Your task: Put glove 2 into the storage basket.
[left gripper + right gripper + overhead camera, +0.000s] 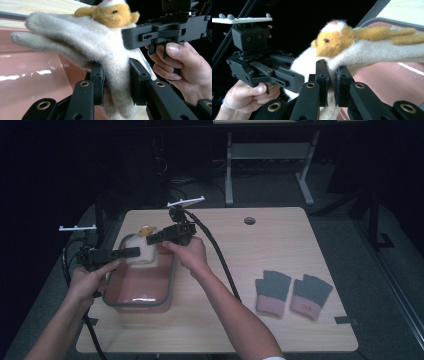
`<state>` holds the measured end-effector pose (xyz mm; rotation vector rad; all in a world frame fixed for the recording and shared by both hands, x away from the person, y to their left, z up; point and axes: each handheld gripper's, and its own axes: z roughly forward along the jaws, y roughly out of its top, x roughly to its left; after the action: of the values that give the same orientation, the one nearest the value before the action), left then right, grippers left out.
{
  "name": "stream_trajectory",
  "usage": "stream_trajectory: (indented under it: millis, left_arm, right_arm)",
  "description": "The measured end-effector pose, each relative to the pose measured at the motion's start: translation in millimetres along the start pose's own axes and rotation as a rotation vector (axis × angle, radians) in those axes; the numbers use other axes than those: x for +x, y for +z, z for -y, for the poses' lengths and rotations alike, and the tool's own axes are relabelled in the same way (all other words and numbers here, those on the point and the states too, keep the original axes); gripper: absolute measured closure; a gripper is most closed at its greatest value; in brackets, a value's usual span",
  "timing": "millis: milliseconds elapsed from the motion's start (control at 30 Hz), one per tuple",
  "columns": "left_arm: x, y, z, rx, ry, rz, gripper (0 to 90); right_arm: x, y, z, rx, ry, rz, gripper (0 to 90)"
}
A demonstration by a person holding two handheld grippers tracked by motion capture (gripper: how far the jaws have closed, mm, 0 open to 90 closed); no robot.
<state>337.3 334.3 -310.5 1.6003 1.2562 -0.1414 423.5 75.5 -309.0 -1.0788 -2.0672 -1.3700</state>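
Note:
A cream-white woolly glove (pixel 142 251) with an orange animal face hangs stretched between my two grippers above the far end of a pink bin (pixel 140 306) with a grey rim. My left gripper (pixel 132 252) comes in from the left, and its jaws are shut on the glove (pixel 75 37), with the wool squeezed between the pads (pixel 100 80). My right gripper (pixel 152 239) reaches from the right and is shut on the glove (pixel 372 50) just below the animal face (pixel 332 42). Beneath the glove lies the bin's pink inside (pixel 387 82).
Two grey gloves with pink cuffs (pixel 273 291) (pixel 310 296) lie side by side on the right of the wooden table (pixel 280 245). A round cable hole (pixel 249 220) sits near the far edge. Cables trail from both grippers. A second table's legs stand behind.

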Motion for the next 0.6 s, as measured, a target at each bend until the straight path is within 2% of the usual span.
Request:
stream_trajectory:
  millis: [233, 600]
  left_arm:
    - [11.6, 1.0, 6.0, 0.022, -0.020, -0.014, 68.2]
    - [29.3, 8.8, 17.3, 0.061, -0.056, -0.038, 68.2]
  right_arm:
    - [-8.2, 11.5, 4.4, 0.016, 0.026, -0.010, 83.2]
    - [-28.6, 30.1, 16.6, 0.038, 0.075, -0.018, 83.1]
